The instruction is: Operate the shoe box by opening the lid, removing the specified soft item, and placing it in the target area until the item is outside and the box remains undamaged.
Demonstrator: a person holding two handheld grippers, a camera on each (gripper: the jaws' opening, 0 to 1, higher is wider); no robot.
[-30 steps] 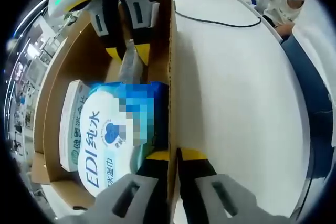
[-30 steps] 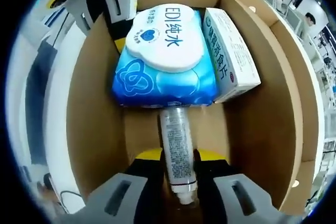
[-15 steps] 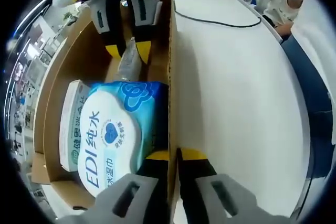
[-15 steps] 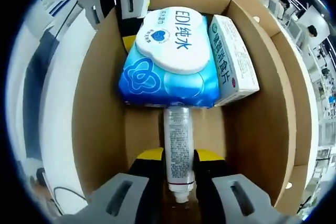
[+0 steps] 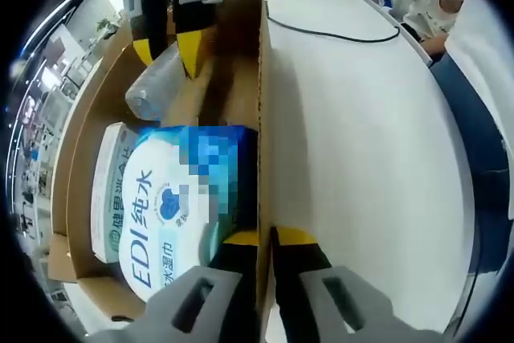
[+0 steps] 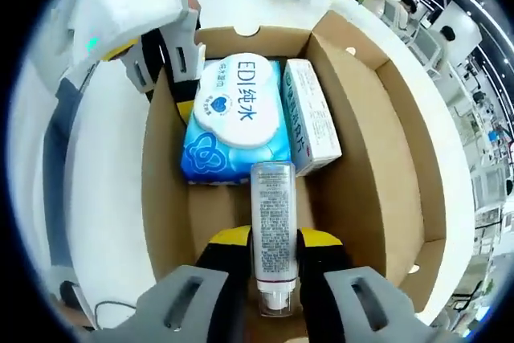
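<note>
Right now we hold a clear squeeze bottle [image 6: 273, 234] between the fingers of our right gripper [image 6: 273, 259], closed on its lower body and lifting it above the open shoe box [image 6: 165, 190]. Our left gripper [image 5: 261, 251] is pinched shut on the box's side wall, steadying it against the white tabletop [image 5: 361, 142]. Inside the box lie a blue pack of wet wipes [image 6: 237, 122] and, just beside it, a white carton [image 6: 309, 114]. We judge the main risks to be these: the smooth bottle could slide out of the narrow grip and drop back onto the wipes, or its far end could catch the cardboard rim on the way out. Squeezing or pulling the thin wall too hard could crease or tear it
</note>
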